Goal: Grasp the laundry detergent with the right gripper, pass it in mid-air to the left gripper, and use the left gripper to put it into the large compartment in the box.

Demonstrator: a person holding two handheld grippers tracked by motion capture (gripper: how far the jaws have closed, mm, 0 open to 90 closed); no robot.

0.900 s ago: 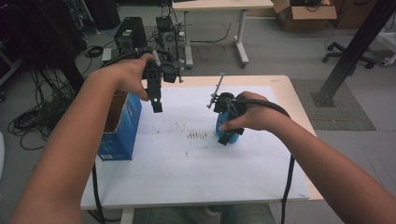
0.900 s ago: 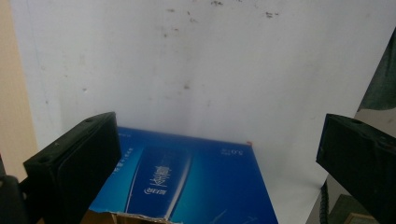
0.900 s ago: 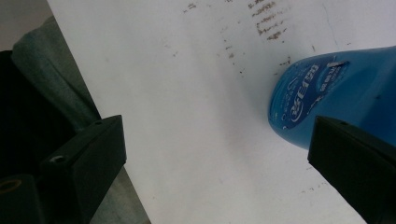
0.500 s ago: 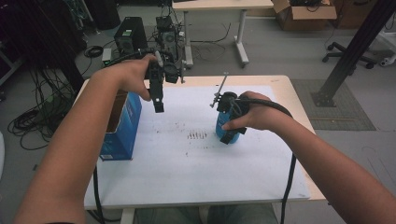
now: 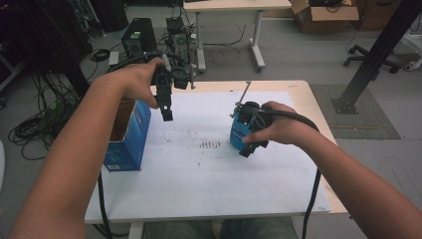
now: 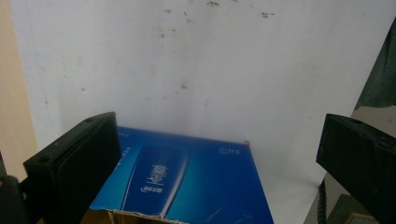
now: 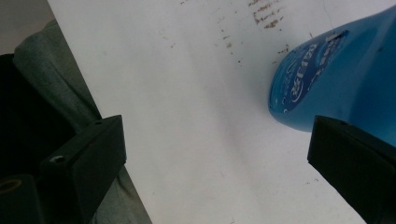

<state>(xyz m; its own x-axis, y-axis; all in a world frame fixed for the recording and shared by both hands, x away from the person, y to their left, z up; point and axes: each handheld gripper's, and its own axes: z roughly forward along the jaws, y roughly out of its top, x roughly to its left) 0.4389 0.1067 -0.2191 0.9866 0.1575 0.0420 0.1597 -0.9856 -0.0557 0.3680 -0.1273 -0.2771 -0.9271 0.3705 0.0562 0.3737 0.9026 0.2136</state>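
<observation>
Left gripper (image 5: 167,113): jaws spread wide, nothing between them, held above the open blue cardboard box (image 5: 128,135).
Right gripper (image 7: 219,154): jaws parted, unclenched.
Blue plastic bottle (image 5: 240,132): upright on the white sheet (image 5: 209,184), just beside one right jaw.
Advice: the bottle is best centred between the jaws before closing.

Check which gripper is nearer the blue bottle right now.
Right. The right gripper sits beside the blue bottle, jaws open, one jaw next to its side. The left gripper hangs open across the sheet, above the blue box.
</observation>
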